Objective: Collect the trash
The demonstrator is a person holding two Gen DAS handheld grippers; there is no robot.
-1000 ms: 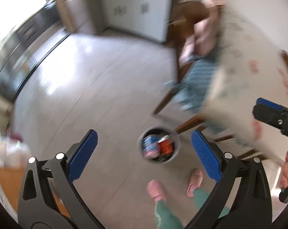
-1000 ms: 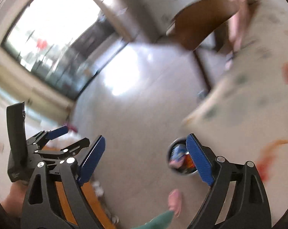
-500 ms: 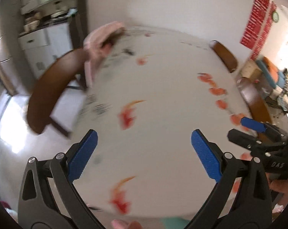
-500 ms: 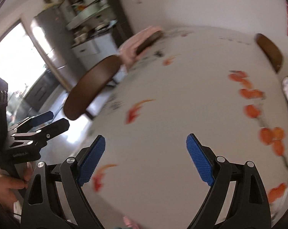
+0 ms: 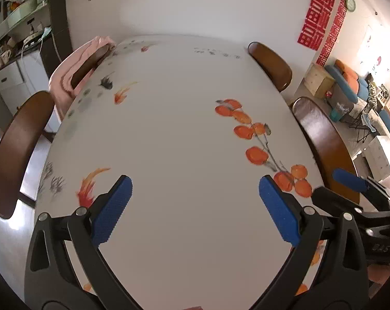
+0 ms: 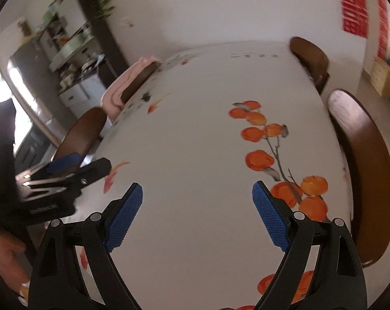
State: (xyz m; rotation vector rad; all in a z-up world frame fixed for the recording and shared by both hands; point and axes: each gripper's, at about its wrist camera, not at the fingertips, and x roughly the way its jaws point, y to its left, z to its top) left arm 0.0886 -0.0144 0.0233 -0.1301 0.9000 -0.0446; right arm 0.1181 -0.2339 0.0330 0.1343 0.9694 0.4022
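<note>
Both grippers hover over a white oval table (image 5: pixel 184 118) printed with orange fruit and fish; it also shows in the right wrist view (image 6: pixel 202 118). My left gripper (image 5: pixel 195 201) is open and empty, blue pads wide apart. My right gripper (image 6: pixel 197 206) is open and empty too. The right gripper shows at the right edge of the left wrist view (image 5: pixel 350 186); the left gripper shows at the left of the right wrist view (image 6: pixel 73 168). No trash and no bin are in view.
Dark wooden chairs stand round the table: one at the left (image 5: pixel 16 149), one with a pink cloth (image 5: pixel 73 77), two at the right (image 5: pixel 321 139) (image 5: pixel 272 62). A white wall is behind; a white cabinet (image 5: pixel 16 77) stands far left.
Both grippers swung up from the floor, where a small bin with cans stood, to face the tabletop. The bin has left view. Both stayed open.
</note>
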